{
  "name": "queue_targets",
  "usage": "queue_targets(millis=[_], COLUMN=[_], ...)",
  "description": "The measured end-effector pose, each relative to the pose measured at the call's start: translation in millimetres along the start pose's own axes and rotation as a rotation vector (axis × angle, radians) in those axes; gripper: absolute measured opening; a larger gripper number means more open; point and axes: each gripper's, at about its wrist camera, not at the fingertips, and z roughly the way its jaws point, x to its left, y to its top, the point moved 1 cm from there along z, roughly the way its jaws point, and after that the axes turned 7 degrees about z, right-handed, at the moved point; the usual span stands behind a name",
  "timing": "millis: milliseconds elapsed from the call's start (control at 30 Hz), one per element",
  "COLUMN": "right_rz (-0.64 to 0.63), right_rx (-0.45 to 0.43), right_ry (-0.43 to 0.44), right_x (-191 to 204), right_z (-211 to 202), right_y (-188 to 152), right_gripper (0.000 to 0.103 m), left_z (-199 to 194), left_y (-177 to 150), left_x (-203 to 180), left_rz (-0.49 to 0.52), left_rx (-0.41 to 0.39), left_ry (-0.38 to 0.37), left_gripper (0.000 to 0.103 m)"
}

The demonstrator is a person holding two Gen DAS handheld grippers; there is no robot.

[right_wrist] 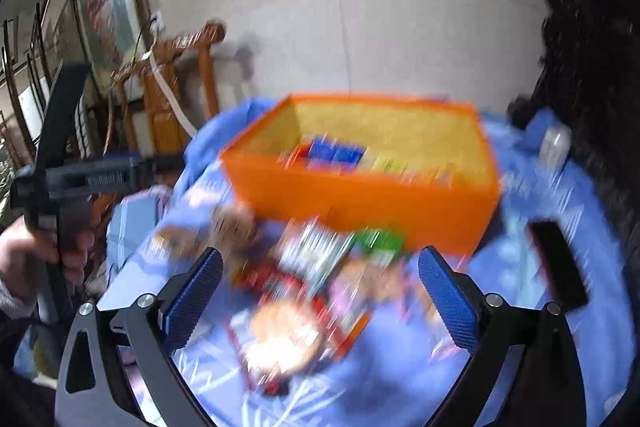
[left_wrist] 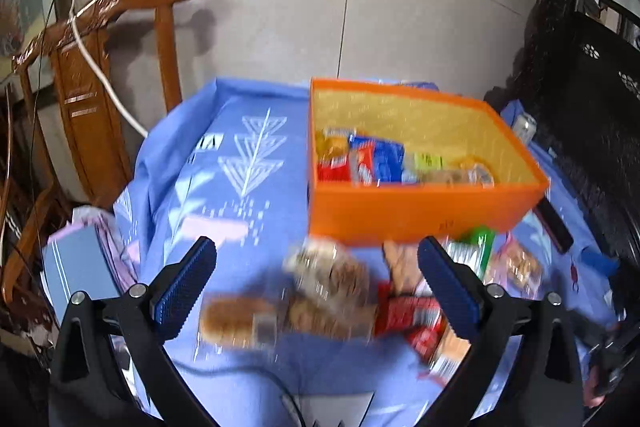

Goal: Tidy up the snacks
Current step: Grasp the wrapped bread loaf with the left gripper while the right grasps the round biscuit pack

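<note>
I have both grippers, left and right, spread wide and empty over the loose snacks at lower centre, ready to grab; the orange box above them takes the sorted packets.

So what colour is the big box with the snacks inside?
Orange outside, yellowish inside; the box shows best in the left wrist view.

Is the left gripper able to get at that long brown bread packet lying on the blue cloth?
Probably yes. The left gripper is open and empty, and the bread packet lies bare on the cloth just below it, nothing covering it.
</note>
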Motion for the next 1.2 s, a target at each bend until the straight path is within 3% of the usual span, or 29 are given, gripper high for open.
queue_targets(millis=[200, 300, 400, 633, 733, 867, 1200], right_rz=[-0.21, -0.33, -0.371, -0.306, -0.311, -0.288, -0.101], right_rx=[0.062, 0.094, 0.141, 0.255, 0.259, 0.245, 0.141], right_ry=[-0.016, -0.011, -0.002, 0.035, 0.043, 0.045, 0.062], right_x=[30.9, 41.7, 43.6, 29.5, 28.1, 22.9, 8.1], right_z=[29.1, 42.9, 60.4, 94.2, 93.2, 86.1, 39.6], right_y=[-39.2, -44.5, -45.0, -46.9, -50.0, -51.8, -38.1], right_gripper=[0.099, 0.099, 0.099, 0.098, 0.083, 0.07, 0.069], left_z=[-12.4, -16.8, -16.5, -14.8, -14.3, -4.6, 42.8], left_y=[-44.4, -56.4, -66.4, -73.1, -75.8, -81.6, -81.8], left_x=[10.9, 14.8, 20.2, 27.8, 28.2, 31.6, 46.8], left_rz=[0.017, 0.026, 0.032, -0.001, 0.018, 0.023, -0.02], left_rx=[0.02, 0.029, 0.048, 0.069, 0.069, 0.097, 0.163], left_ry=[-0.012, -0.016, -0.002, -0.007, 0.002, 0.011, 0.042], left_gripper=[0.099, 0.099, 0.099, 0.099, 0.099, 0.099, 0.099])
